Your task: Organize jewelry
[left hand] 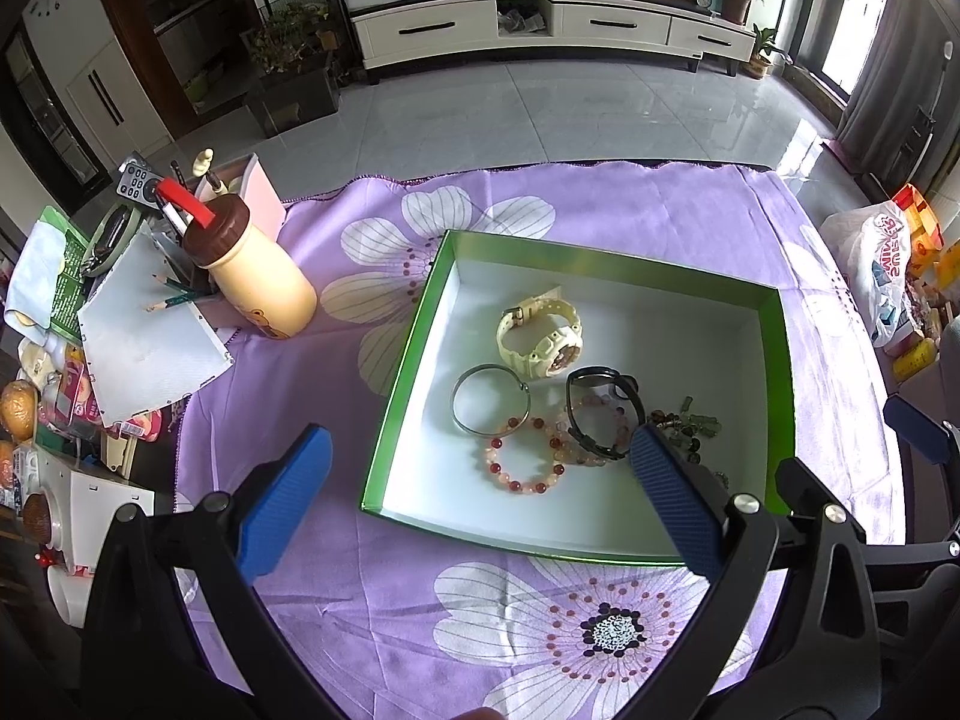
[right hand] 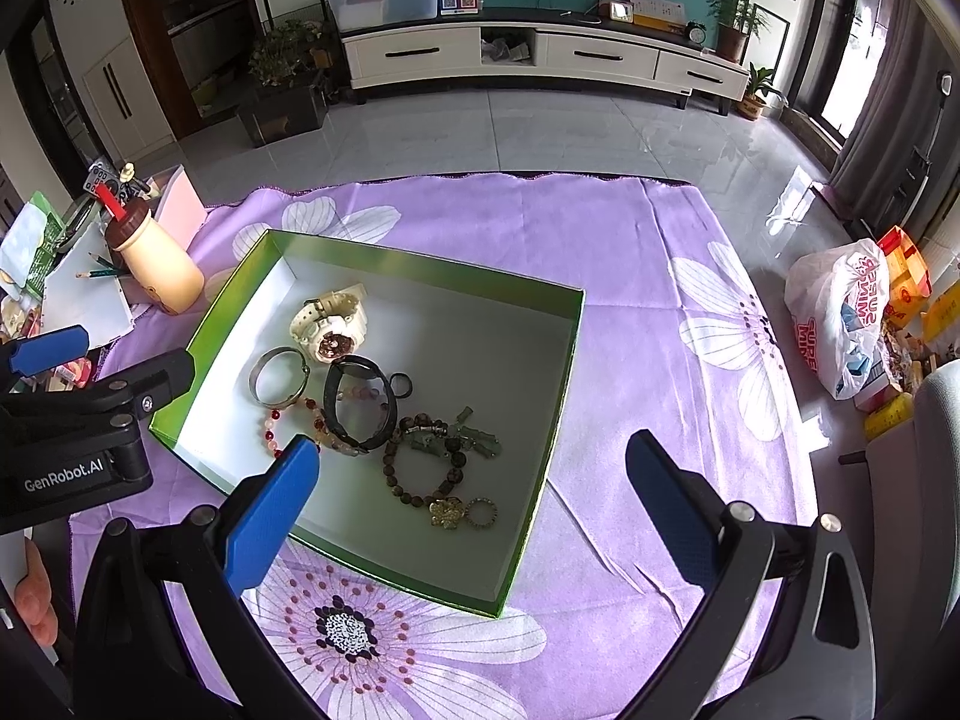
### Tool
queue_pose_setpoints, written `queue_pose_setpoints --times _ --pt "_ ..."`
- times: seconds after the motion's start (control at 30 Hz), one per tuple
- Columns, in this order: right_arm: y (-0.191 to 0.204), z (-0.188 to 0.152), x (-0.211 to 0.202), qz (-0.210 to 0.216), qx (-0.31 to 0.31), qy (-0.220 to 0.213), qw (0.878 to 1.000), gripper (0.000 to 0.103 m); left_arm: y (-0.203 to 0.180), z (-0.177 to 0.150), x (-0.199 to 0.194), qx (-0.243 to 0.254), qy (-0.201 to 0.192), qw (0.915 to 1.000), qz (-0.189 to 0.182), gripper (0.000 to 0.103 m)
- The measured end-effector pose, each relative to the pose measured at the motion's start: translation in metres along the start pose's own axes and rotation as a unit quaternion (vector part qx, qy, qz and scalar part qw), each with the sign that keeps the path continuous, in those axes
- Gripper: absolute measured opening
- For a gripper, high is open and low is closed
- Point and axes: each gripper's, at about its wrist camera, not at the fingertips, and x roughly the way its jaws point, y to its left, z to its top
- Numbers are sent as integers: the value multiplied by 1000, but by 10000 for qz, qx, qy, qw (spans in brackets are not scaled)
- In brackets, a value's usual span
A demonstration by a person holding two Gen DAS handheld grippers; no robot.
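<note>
A green box (left hand: 606, 267) (right hand: 420, 267) with a white inside sits on the purple flowered cloth. In it lie a cream watch (left hand: 543, 330) (right hand: 330, 324), a silver bangle (left hand: 489, 399) (right hand: 279, 375), a black watch (left hand: 603, 408) (right hand: 360, 402), a red and pink bead bracelet (left hand: 525, 456) (right hand: 270, 426), a brown bead bracelet (right hand: 420, 462), green charms (right hand: 474, 438) and a gold flower piece (right hand: 447, 513). My left gripper (left hand: 480, 492) is open and empty over the box's near left side. My right gripper (right hand: 474, 498) is open and empty over the box's near right corner.
A cream bottle (left hand: 258, 276) (right hand: 159, 267), a pencil holder and papers (left hand: 144, 336) crowd the left table edge. A white plastic bag (left hand: 882, 264) (right hand: 840, 312) and snack packs lie at the right edge. The cloth's far edge (right hand: 480, 177) drops to the floor.
</note>
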Motion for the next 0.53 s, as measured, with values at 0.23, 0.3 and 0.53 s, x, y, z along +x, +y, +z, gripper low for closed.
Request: queue_pose_setpoints --times 0.23,0.3,0.53 --pt "-2 2 -3 11 19 -29 10000 102 -1 2 -4 -6 15 10000 -24 101" --pt "-2 2 -5 18 29 -37 10000 102 -1 2 -5 -15 18 10000 -48 101" --pt "-3 2 -6 13 36 -44 10000 102 0 1 -6 -20 29 10000 -26 101"
